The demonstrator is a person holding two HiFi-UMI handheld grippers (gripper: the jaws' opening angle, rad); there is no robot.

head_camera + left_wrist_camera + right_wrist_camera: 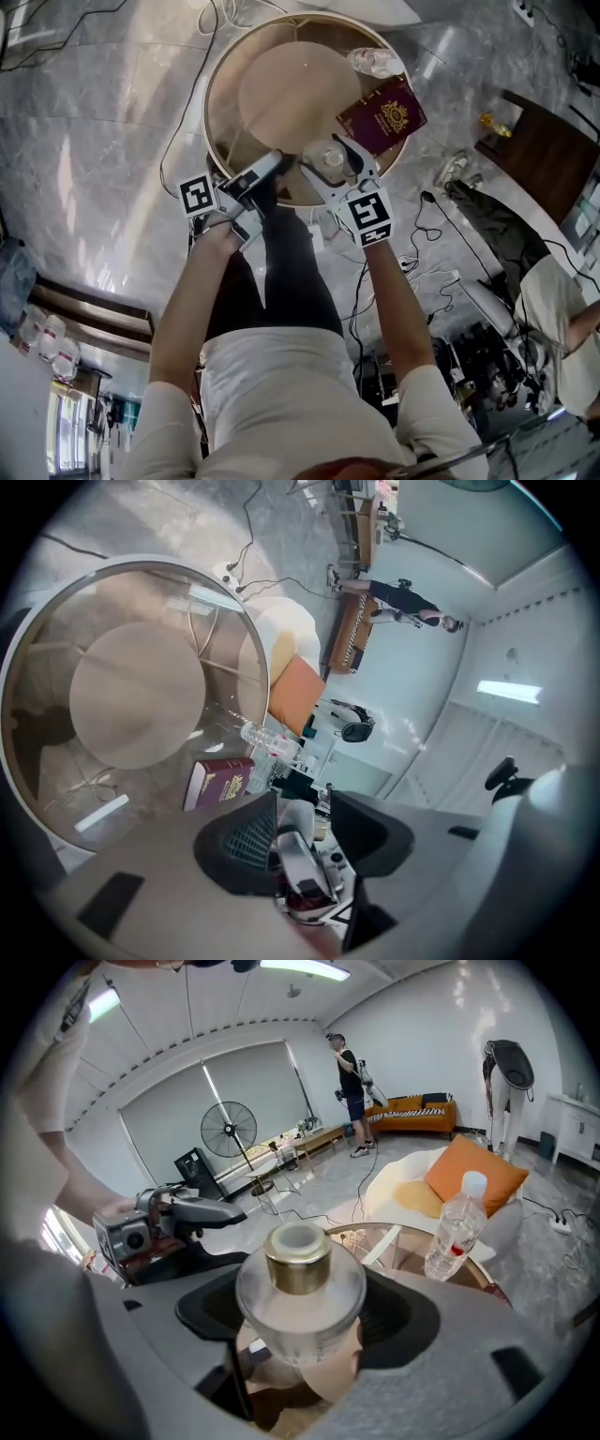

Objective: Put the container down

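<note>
One gripper works: our right gripper point(330, 161) grips the clear, gold-necked glass container point(300, 1288) over the near edge of the round glass table point(216, 112); our left gripper point(305, 832) gapes empty. Next, we judge: lower it, then release.

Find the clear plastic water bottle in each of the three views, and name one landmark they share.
Head view: water bottle near the top, right of centre, at the table's far edge.
Left gripper view: near the centre, just above the dark red booklet.
Right gripper view: right of centre, standing upright.
Shared landmark: the round glass table under it.
</note>
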